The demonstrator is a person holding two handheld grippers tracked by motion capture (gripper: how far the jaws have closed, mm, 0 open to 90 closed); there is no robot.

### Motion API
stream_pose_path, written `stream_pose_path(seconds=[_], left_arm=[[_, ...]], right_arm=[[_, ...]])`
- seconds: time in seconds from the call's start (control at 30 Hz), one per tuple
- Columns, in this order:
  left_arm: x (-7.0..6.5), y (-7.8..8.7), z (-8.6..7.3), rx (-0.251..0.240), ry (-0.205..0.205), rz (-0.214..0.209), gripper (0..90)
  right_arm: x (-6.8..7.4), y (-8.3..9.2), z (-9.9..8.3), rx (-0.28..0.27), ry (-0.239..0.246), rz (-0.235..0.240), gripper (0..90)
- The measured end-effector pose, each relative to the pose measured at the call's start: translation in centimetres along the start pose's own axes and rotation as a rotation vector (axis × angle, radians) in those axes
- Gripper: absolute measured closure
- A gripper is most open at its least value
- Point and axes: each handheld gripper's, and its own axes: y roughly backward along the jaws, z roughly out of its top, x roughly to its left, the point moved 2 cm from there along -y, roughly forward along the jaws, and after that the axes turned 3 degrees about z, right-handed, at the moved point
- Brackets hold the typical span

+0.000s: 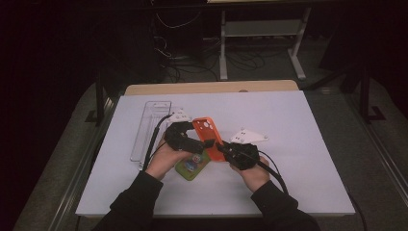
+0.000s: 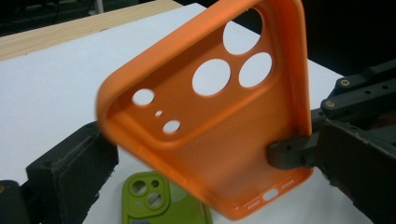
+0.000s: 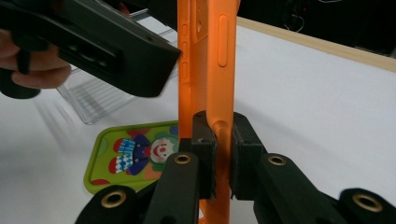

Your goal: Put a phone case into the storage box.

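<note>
The right gripper is clamping its fingers on the side wall of the orange phone case, lifted off the worktop. The left gripper view is showing the case's open inside between the left gripper's spread fingers, with contact unclear. A green phone case with a clown picture is lying below, and a clear tray beyond.

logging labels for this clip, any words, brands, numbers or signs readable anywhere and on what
None: no word, brand, number or sign can be read.
Orange phone case: plain, with cutouts and no print.
Green phone case: a clown picture, no lettering to be made out.
Clear plastic tray: no label visible.
Left gripper and right gripper: no markings legible.
</note>
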Motion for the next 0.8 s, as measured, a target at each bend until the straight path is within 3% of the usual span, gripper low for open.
stream_pose_path(seconds=[0.23,0.53,0.8], left_arm=[[-0.3,-0.2,0.1,-0.012,0.002,-0.002,0.0],[-0.2,-0.2,0.2,-0.029,0.045,-0.007,0.0],[-0.1,0.0,0.2,-0.041,0.053,-0.012,2.7]], right_arm=[[0.5,-0.2,0.0,-0.002,0.013,0.004,80.9],[1.1,-0.7,-0.2,0.015,0.038,0.006,80.5],[1.8,-1.3,-0.6,0.038,0.059,0.005,80.1]])
